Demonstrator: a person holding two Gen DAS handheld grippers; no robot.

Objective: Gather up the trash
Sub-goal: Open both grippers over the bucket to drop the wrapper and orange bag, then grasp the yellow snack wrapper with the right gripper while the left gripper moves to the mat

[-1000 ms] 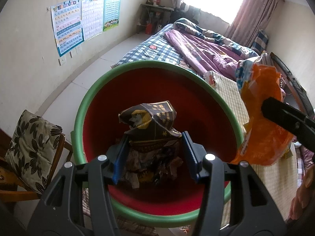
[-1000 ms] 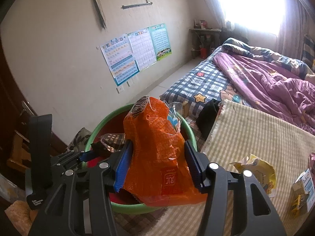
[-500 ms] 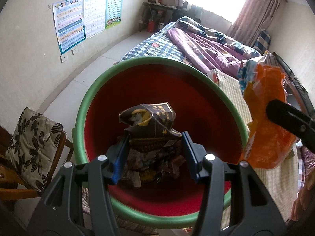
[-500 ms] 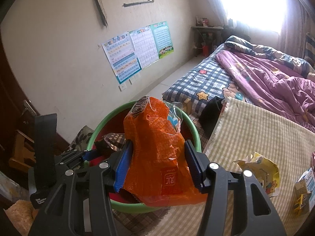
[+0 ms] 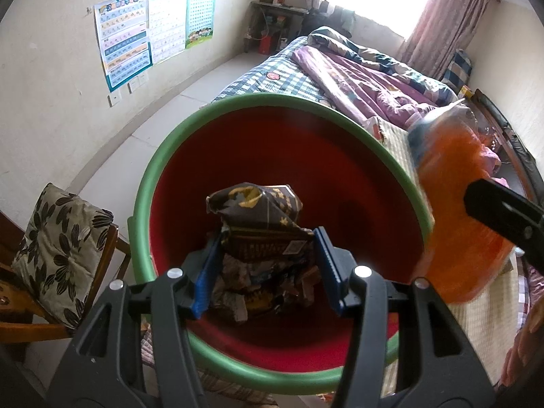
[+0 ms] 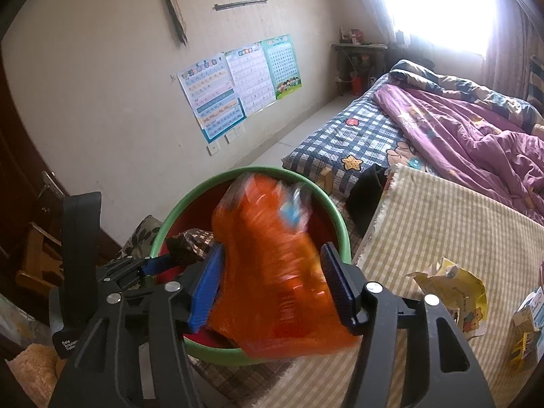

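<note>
A red bin with a green rim (image 5: 217, 112) stands by the bed; it also shows in the right wrist view (image 6: 336, 214). My left gripper (image 5: 268, 268) is shut on a crumpled dark snack wrapper (image 5: 258, 214) and holds it over the bin's inside. My right gripper (image 6: 272, 285) is shut on an orange plastic bag (image 6: 272, 258), blurred, at the bin's right rim. The orange bag (image 5: 455, 204) also shows at the right of the left wrist view. The dark wrapper (image 6: 190, 244) shows over the bin in the right wrist view.
A yellow wrapper (image 6: 452, 292) and a small carton (image 6: 527, 329) lie on the checked yellow cloth (image 6: 459, 231). A bed with a purple quilt (image 6: 476, 125) lies beyond. A wooden chair with a flowered cushion (image 5: 57, 244) stands left of the bin.
The orange bag has swung and tilted at the bin's rim and is now blurred. The left gripper has kept the dark wrapper over the bin, with the view shifting slightly.
</note>
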